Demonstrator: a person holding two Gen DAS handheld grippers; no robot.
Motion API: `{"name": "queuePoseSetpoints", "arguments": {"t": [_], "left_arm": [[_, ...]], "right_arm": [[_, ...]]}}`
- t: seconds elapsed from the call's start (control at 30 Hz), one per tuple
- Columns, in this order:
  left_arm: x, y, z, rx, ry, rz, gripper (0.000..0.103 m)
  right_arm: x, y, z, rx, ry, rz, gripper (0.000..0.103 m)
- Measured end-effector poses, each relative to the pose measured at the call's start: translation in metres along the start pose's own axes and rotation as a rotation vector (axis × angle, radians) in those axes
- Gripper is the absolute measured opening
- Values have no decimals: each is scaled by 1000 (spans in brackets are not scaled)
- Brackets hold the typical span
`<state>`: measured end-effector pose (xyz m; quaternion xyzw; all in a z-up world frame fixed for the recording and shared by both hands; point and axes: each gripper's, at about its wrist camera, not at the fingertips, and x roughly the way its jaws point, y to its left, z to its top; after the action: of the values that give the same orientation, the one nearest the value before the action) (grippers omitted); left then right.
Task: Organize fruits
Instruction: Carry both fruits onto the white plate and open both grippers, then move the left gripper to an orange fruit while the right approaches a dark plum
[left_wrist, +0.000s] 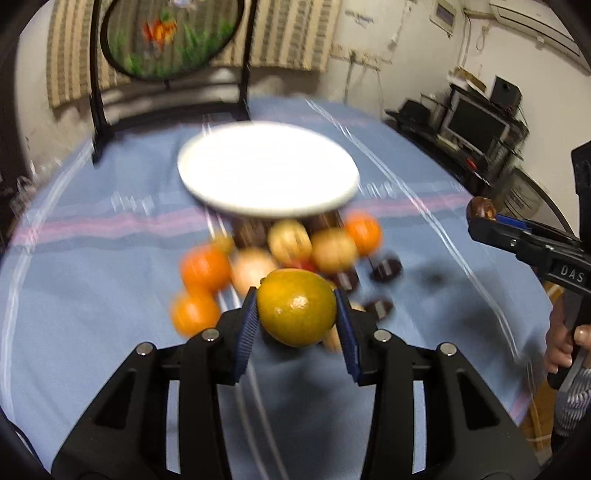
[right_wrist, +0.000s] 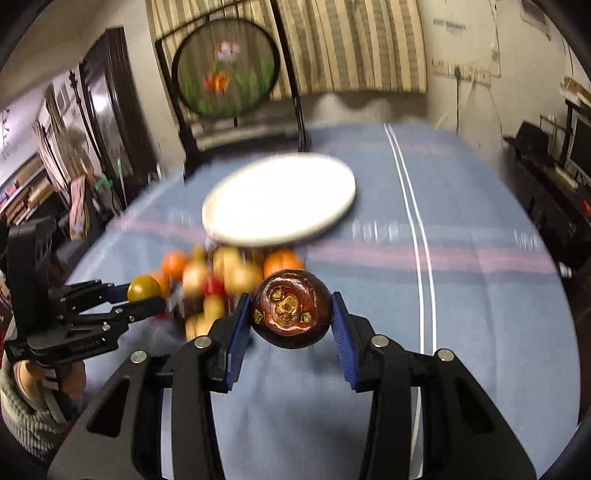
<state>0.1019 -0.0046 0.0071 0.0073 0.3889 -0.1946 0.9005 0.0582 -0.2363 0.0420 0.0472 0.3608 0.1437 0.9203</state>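
My left gripper (left_wrist: 297, 308) is shut on a yellow-green citrus fruit (left_wrist: 296, 307), held above the blue tablecloth (left_wrist: 110, 266). My right gripper (right_wrist: 291, 310) is shut on a dark brown round fruit (right_wrist: 291, 308) with a yellowish calyx mark. Beyond both lies a blurred pile of oranges (left_wrist: 204, 268), pale yellow fruits (left_wrist: 290, 240) and dark brown fruits (left_wrist: 386, 268). A white plate (left_wrist: 267, 168) sits behind the pile with nothing on it. The right gripper shows in the left wrist view at the right edge (left_wrist: 480, 212), the left gripper in the right wrist view at the left (right_wrist: 144, 291).
A round framed screen on a black stand (left_wrist: 166, 37) rises at the table's far edge. Shelves with a monitor (left_wrist: 476, 123) stand to the right of the table. A person's hands and sleeves (right_wrist: 29, 402) hold the gripper handles.
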Motion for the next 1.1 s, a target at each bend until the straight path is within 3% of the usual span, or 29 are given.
{"name": "queuePoseSetpoints", "arguments": {"t": [0.13,0.27,0.53,0.6,0.63,0.83,1.1], "left_arm": [[24,18,46,-25,-12,46,41],[65,35,74,-68,27,55,41],[119,51,97,-81,86,68,43],[123,54,96,-82,80,63,61],[125,55,97,-82,80,63,63],[120,67,95,-119,71,42,69],[64,81,82,-164,-41,120,83]], "right_arm": [[35,2,46,24,-24,34,43],[87,4,75,38,9,52,43],[168,7,88,12,143,-3,45],[171,7,86,13,125,-21,62],[172,6,86,4,113,-36,64],[166,-3,87,13,61,-28,64],[119,-7,79,54,-23,7,64]]}}
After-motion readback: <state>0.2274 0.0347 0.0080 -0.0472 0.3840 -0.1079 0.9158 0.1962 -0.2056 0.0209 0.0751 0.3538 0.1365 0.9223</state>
